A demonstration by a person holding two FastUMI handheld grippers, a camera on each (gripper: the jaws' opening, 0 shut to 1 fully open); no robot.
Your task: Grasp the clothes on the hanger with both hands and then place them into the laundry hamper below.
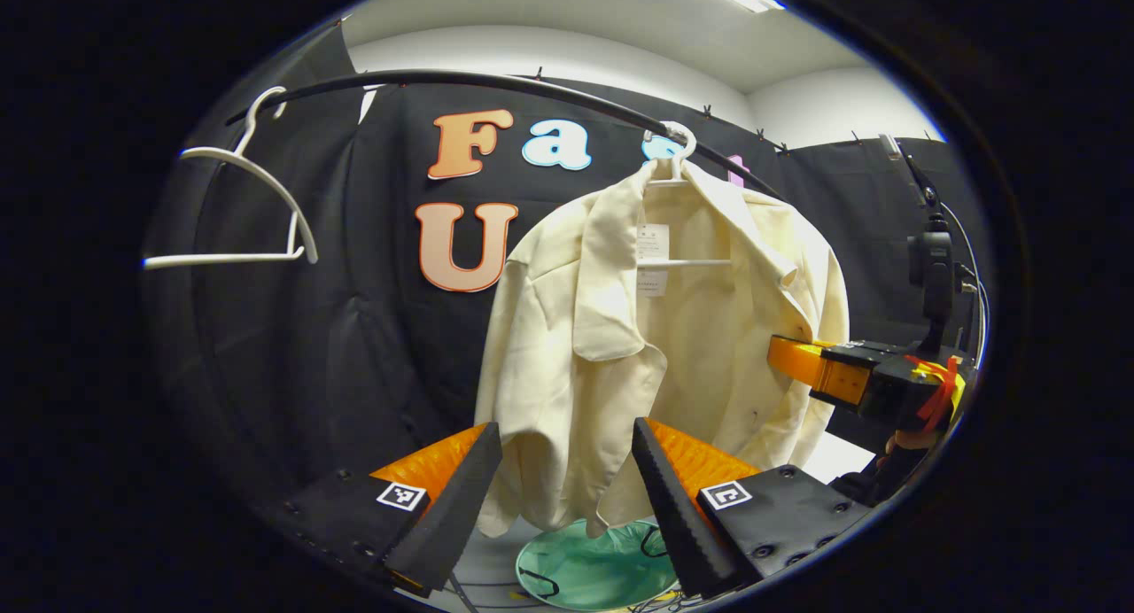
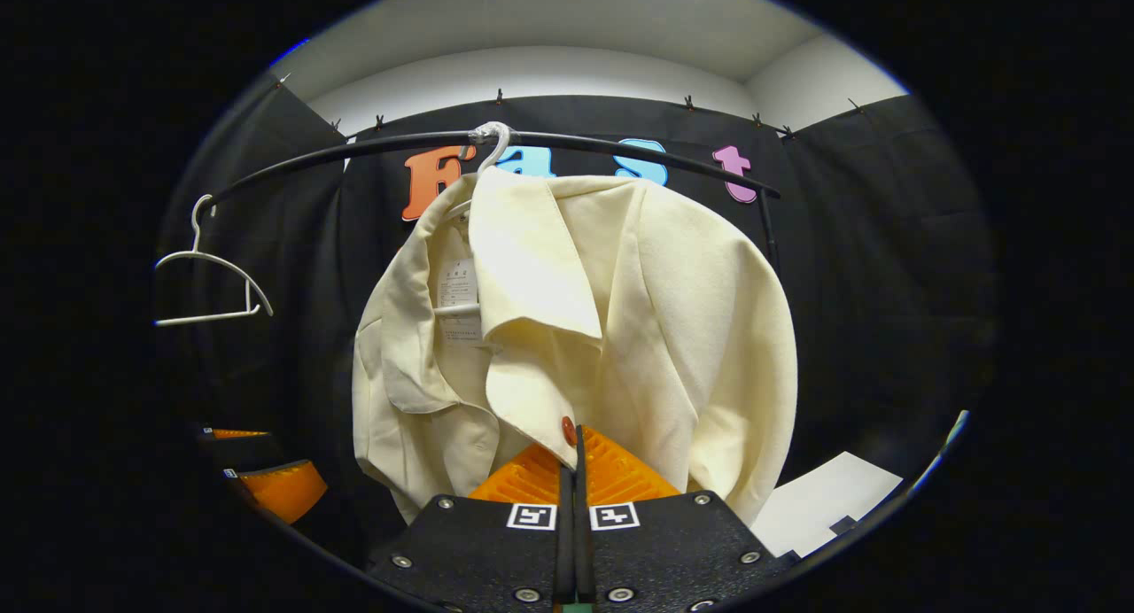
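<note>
A cream jacket (image 1: 620, 329) hangs on a white hanger (image 1: 675, 148) from a black rail (image 1: 496, 81). My left gripper (image 1: 563, 431) is open in front of the jacket's lower hem, its fingers apart on either side of the cloth without pressing it. Below them lies the green laundry hamper (image 1: 594, 569). In the right gripper view, my right gripper (image 2: 574, 438) is shut on the front edge of the jacket (image 2: 673, 329), just under a red button (image 2: 569, 430). The left gripper view shows that right gripper (image 1: 784, 352) at the jacket's right side.
An empty white hanger (image 1: 239, 205) hangs at the rail's left end, also visible as the empty hanger (image 2: 208, 285) in the right gripper view. Black cloth walls close in the booth. A white sheet (image 2: 824, 498) lies on the floor at lower right. A camera stand (image 1: 930, 267) rises at the right.
</note>
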